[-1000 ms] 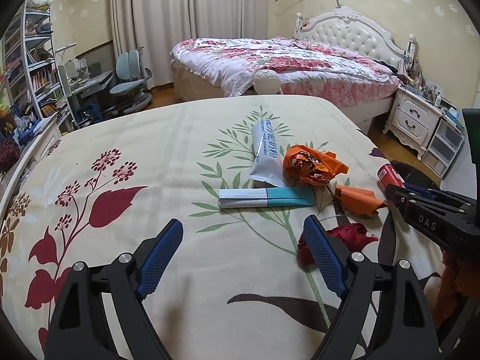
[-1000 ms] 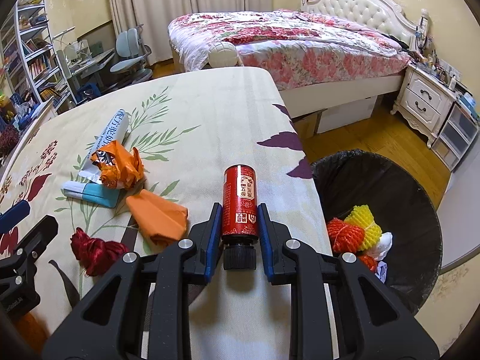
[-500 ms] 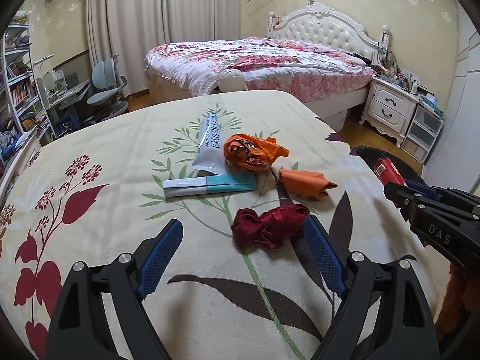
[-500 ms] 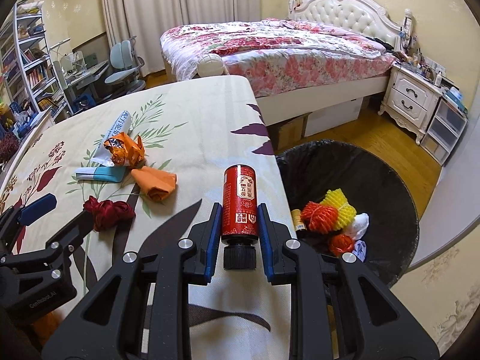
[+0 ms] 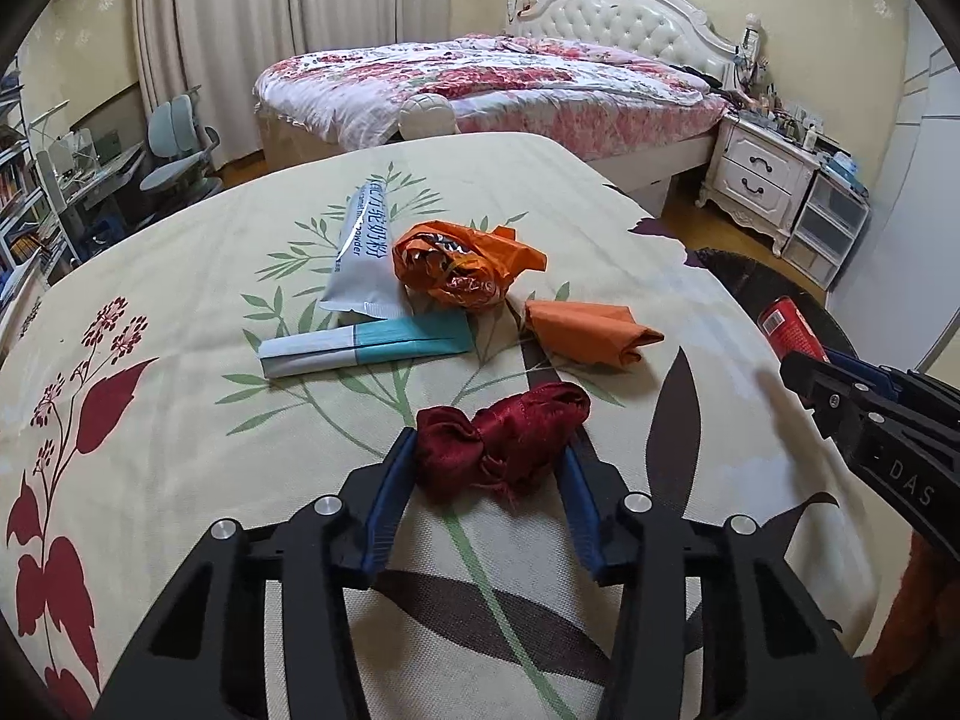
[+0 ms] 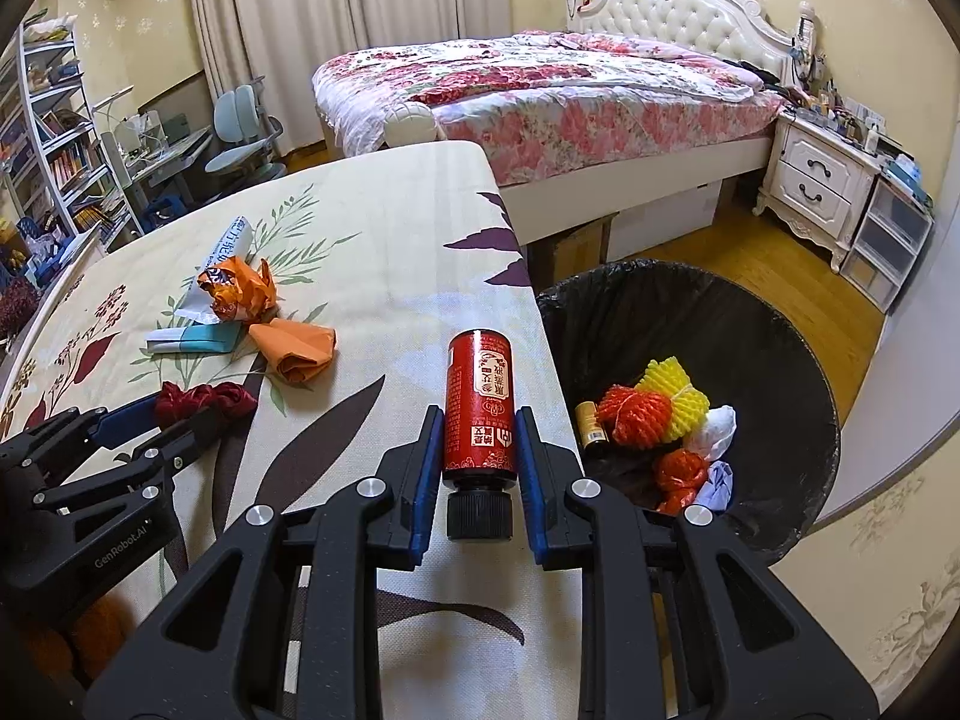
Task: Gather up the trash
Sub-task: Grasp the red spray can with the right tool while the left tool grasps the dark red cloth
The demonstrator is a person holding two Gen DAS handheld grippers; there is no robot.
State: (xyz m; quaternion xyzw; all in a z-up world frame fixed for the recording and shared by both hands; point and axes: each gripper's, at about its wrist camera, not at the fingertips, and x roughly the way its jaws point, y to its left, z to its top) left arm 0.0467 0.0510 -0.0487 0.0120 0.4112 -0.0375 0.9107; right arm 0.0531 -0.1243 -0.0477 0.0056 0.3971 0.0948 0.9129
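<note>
A dark red cloth bundle (image 5: 501,441) lies on the floral tablecloth (image 5: 180,276). My left gripper (image 5: 487,444) has it between its jaws, which are closing; both blue pads touch its ends. My right gripper (image 6: 477,414) is shut on a red bottle (image 6: 478,396) with a black cap, held above the table's right edge beside the black-lined bin (image 6: 690,312). Farther back on the cloth lie a crumpled orange wrapper (image 5: 462,267), a folded orange paper (image 5: 588,333), a white pouch (image 5: 363,252) and a teal-and-white packet (image 5: 366,348).
The bin holds red and yellow foam nets (image 6: 654,405), a small bottle and crumpled paper. Beyond the table stand a bed (image 6: 570,90), a white nightstand (image 6: 822,186), a desk chair (image 6: 246,120) and a bookshelf (image 6: 54,138) at the left.
My left gripper moved forward onto the dark red cloth and its jaws narrowed from wide open to touching it. The right gripper carried the bottle toward the bin, then held still.
</note>
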